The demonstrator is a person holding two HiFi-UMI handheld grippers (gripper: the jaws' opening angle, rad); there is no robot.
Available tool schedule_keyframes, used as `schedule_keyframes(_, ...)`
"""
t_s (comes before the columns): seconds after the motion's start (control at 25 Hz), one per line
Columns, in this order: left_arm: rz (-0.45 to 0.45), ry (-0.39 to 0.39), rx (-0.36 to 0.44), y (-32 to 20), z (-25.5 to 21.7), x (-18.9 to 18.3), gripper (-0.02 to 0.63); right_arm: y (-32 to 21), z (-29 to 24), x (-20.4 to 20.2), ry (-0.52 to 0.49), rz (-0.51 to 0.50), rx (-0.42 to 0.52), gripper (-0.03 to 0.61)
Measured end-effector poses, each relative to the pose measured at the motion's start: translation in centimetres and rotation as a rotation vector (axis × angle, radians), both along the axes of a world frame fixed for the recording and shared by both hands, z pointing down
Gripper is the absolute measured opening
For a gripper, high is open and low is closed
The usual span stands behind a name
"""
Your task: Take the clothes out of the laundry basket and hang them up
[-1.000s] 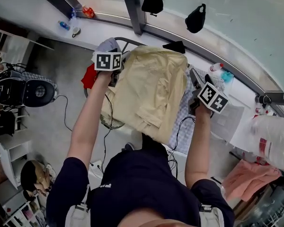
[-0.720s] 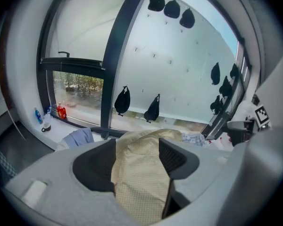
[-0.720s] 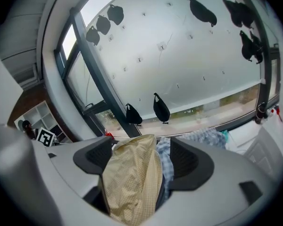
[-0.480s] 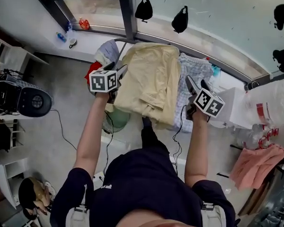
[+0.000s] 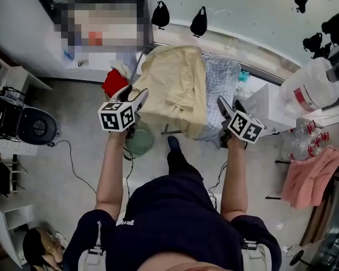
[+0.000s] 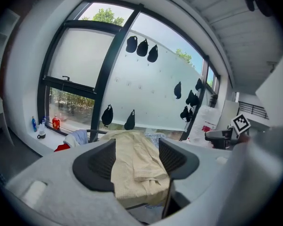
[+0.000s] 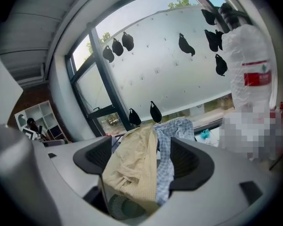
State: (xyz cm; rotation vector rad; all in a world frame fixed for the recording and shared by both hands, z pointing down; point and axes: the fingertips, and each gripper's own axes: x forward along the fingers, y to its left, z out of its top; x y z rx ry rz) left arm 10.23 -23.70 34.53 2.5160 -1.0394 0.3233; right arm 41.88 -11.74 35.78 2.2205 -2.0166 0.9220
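Across the rack by the window lies the yellow shirt, just beside a checked cloth, with a red garment at its other side. Both claws are spread with nothing between them, the left gripper and right gripper held short of the shirt, one at each side. A green basket sits on the floor near the hem, its contents hidden. Such cloth looks light and limp and could slide off a rail. Pinching a doubled edge at shoulder or hem should hold best.

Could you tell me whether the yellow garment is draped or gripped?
Draped: the yellow garment hangs free beside the checked cloth; left gripper and right gripper are open, off it.
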Motion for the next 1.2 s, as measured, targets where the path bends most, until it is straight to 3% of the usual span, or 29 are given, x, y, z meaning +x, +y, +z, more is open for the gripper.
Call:
schedule_keyframes(0.28, 0.08, 0.043, 0.054, 10.0, -1.8, -2.1, 0.273, 10.2, -2.8, -4.4, 0.098, 0.008, 0.046, 0.374)
schedule_keyframes(0.68, 0.165, 0.081, 0.039, 23.8, -0.6, -3.0, 0.273, 23.4, -4.8, -11.0, 0.152, -0.054, 0.099, 0.374)
schedule_keyframes(0.96, 0.19, 0.1, 0.06, 31.9, -1.7, -1.8, 0.273, 29.8, -4.6, -12.6, 0.154, -0.118, 0.114, 0.374)
schedule_keyframes(1.2, 0.15, 0.079, 0.053, 38.4, 0.1, -0.3, 0.273, 35.6, -5.1, -12.3, 0.199, -0.176, 0.152, 0.374)
